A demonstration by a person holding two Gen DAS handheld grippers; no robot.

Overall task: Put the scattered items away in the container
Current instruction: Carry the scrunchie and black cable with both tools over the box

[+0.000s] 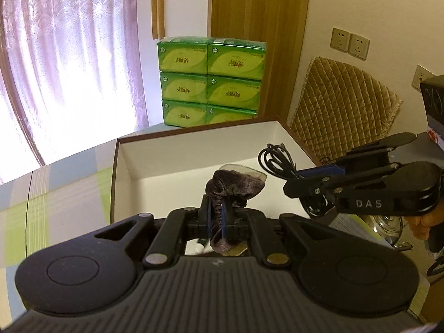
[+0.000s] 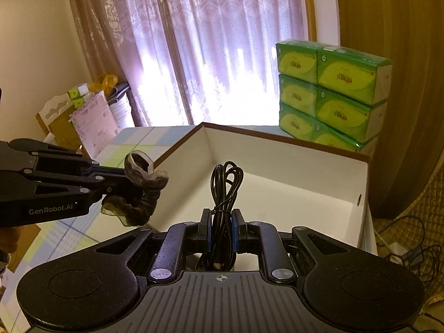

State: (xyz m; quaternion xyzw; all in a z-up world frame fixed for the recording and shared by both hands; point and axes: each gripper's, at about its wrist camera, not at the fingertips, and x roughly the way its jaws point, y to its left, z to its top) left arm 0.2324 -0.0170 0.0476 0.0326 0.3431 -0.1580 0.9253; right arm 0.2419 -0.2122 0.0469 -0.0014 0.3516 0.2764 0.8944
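Both hands are loaded right now. My left claw [image 1: 219, 216] is clenched on a brownish-purple velvet scrunchie with a sheer trim [image 1: 234, 187], and my right claw [image 2: 221, 230] is pinched around a coiled black cable bundle [image 2: 226, 191]. Both items hang over or near the open white cardboard box with a dark brown rim [image 2: 277, 194], which looks empty on the inside as far as I can see.

In the right wrist view the scrunchie sits around 9 o'clock, close to the box's left wall, and I can't tell if it's fully past the rim. So I'd nudge the left claw inward toward the middle before letting go.

The cable loops stick up at 12 o'clock above the fingers, with the plug end hanging down behind them. I'd lower it close to the box floor before opening, so the coil doesn't spring apart or snag a finger. Drop them one at a time, well apart, so the claws don't bump.

The green tissue packs [image 1: 211, 80] stacked behind the box stay out of it.
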